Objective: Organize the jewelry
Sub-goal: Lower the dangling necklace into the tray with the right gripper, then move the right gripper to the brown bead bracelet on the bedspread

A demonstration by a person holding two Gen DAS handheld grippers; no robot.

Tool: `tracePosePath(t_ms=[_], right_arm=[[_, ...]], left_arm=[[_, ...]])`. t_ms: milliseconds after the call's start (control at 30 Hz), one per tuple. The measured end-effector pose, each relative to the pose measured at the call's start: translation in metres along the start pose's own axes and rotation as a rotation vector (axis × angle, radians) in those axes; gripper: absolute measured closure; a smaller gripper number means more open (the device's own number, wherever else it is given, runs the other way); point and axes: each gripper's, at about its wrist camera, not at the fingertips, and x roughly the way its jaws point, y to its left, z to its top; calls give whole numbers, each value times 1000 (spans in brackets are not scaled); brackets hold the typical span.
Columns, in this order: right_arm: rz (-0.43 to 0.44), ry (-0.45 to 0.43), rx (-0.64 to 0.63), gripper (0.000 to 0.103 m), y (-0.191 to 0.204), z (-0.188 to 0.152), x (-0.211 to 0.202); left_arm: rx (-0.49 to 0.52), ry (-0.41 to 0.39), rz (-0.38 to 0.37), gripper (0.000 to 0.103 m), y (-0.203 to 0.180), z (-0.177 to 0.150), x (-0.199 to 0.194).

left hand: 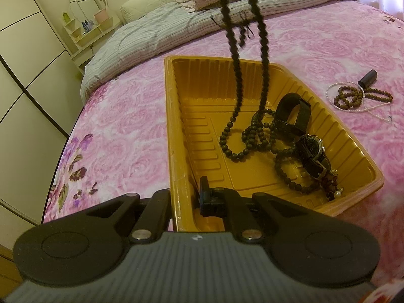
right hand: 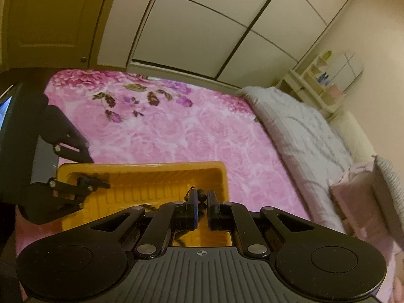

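A yellow plastic tray [left hand: 176,116] lies on the pink bed. My left gripper [left hand: 186,197] is shut on the tray's near rim, one finger inside and one outside. My right gripper [right hand: 202,199] is shut on a long dark bead necklace [left hand: 238,83]; it holds it high over the tray [right hand: 141,168]. The necklace hangs down from the top of the left wrist view and its lower end coils on the tray floor. In the tray also lie a black watch [left hand: 311,149], a black strap [left hand: 293,111] and more dark beads [left hand: 290,174].
On the pink floral blanket [left hand: 121,131] right of the tray lie a brown bead bracelet [left hand: 353,97], a white pearl strand [left hand: 366,108] and a small dark cylinder [left hand: 367,77]. A grey striped duvet [left hand: 151,35] and pillows lie at the head. Wardrobe doors [right hand: 202,25] stand beside the bed.
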Motion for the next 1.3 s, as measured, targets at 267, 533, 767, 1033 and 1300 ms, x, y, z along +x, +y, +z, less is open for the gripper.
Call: tracePosePath(t_ms=[267,533,767,1033,1300], right_arm=[[34,29,8,96,3,-8,7],[63,11,70,96,-5,-12,1],[-1,-25,220,96,-31,-43,-29],[-125,4,606,87,-71,-157,-71],[-186,138,873,79,-51,-273,-73]], left_arm=[[-3,1,-1,99,1,-1,0],[-5,2,-2,98,1,-1,0],[-6,3,-2,98,2,-3,0],[-2,2,3,99,1,-2,0],[7,8,10,98,0,1,-1]])
